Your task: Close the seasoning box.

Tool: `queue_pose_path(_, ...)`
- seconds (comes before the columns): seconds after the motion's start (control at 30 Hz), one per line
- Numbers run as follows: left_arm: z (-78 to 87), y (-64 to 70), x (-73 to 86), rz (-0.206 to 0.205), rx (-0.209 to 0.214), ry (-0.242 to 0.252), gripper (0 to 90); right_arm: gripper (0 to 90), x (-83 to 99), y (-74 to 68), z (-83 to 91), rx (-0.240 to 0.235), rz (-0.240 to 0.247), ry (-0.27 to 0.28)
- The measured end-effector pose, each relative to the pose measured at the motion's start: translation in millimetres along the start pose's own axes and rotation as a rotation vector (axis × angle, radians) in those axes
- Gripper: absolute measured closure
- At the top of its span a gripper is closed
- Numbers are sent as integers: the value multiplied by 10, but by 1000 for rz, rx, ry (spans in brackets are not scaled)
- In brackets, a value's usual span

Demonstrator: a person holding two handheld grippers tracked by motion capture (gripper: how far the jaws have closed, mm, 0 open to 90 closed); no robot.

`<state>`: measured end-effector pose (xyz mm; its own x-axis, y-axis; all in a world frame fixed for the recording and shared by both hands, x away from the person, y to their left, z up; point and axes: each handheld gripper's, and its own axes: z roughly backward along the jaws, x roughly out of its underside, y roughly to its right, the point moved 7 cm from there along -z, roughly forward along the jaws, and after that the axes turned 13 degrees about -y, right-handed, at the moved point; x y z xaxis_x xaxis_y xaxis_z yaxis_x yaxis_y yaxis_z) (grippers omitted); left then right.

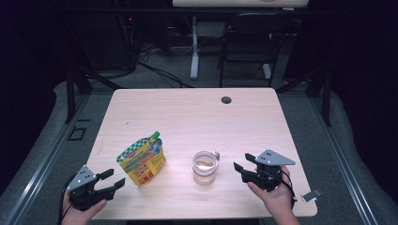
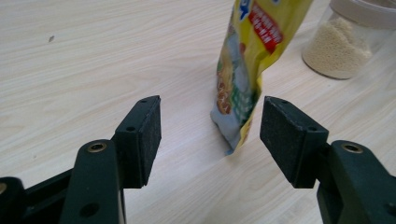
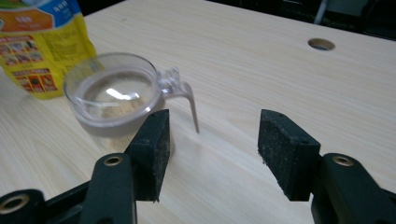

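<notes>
Pouch (image 1: 141, 160) stands upright on table (image 1: 187, 112), just ahead of left gripper (image 1: 114, 179), a bit right of its gap; jaws apart, holding nothing. Jar (image 1: 205, 167) with grains inside sits just ahead-left of right gripper (image 1: 243, 162); jaws apart too, clear of jar. Pouch and jar near each other, not touching
</notes>
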<state>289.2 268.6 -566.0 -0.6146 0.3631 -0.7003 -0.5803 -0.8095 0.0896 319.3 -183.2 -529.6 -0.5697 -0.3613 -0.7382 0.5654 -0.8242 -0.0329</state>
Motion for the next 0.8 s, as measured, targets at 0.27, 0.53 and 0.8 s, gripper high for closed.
queue_pose_path(0.27, -24, -96, 81, 40, -14, 7, 391, 436, 237, 211, 4, 57, -44, -23)
queue_pose_path(0.53, -84, -163, 132, 56, -27, -11, 391, 430, 366, 345, -31, 99, -43, -14)
queue_pose_path(0.8, -150, -197, 154, 66, -48, -19, 391, 427, 493, 438, -119, 94, -56, -53)
